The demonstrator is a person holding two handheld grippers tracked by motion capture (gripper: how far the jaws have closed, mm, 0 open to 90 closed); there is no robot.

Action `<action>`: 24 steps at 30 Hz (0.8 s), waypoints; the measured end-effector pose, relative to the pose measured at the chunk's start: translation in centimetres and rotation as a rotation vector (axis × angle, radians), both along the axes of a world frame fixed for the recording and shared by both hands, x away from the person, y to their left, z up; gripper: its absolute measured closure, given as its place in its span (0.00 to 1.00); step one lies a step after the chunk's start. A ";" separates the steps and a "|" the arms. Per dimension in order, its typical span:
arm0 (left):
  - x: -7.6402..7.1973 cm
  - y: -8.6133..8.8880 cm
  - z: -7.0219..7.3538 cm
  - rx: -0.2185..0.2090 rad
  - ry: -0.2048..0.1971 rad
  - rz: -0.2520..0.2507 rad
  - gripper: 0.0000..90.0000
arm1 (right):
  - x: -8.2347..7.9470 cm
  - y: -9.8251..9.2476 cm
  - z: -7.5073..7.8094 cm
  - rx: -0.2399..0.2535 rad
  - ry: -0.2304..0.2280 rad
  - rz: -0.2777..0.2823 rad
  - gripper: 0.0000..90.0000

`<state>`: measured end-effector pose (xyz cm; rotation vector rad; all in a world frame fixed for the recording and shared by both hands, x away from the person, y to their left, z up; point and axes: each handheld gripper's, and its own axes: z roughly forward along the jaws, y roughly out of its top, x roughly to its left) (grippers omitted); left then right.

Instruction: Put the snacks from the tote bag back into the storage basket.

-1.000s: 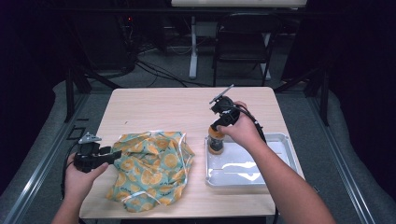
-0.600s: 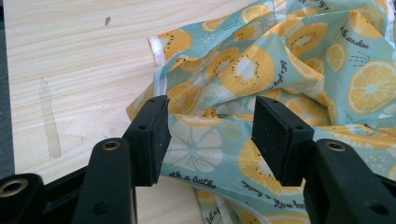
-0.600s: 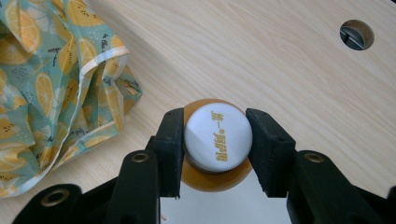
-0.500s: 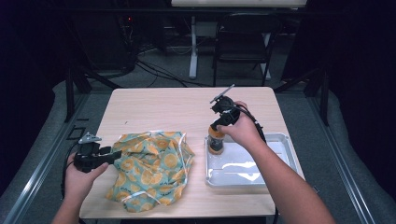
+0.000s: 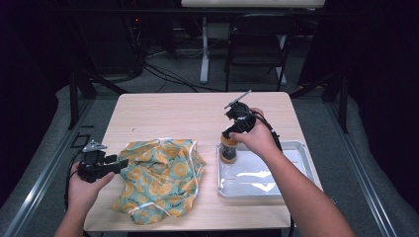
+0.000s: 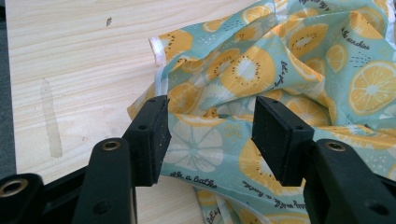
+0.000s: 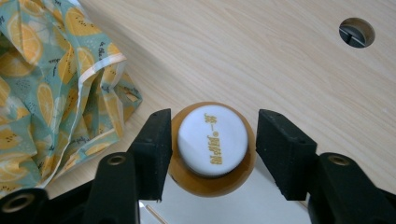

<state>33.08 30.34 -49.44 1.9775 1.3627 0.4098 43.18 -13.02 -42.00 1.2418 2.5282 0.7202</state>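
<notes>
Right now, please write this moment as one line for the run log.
left gripper: open, at cloth bag edge | right gripper: open around bottle cap, bottle standing in tray | table

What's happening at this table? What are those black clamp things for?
A person holds a two-jaw gripper in each hand. The right gripper hangs over a small amber bottle with a white cap that stands at the corner of a white tray; its jaws are open either side of the cap. The left gripper, also open, sits at the edge of a crumpled lemon-print cloth on the wooden table.
</notes>
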 end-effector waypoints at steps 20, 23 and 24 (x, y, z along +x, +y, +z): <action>0.0 -0.1 0.0 0.001 0.000 -0.005 0.51 | -1.2 -0.6 1.2 0.037 -0.040 -0.007 0.44; 0.0 -0.1 0.1 0.001 0.000 -0.007 0.51 | -1.6 -1.0 1.6 0.048 -0.041 -0.014 0.44; 0.0 -0.1 0.1 0.001 0.000 -0.007 0.51 | -1.6 -1.0 1.6 0.048 -0.041 -0.014 0.44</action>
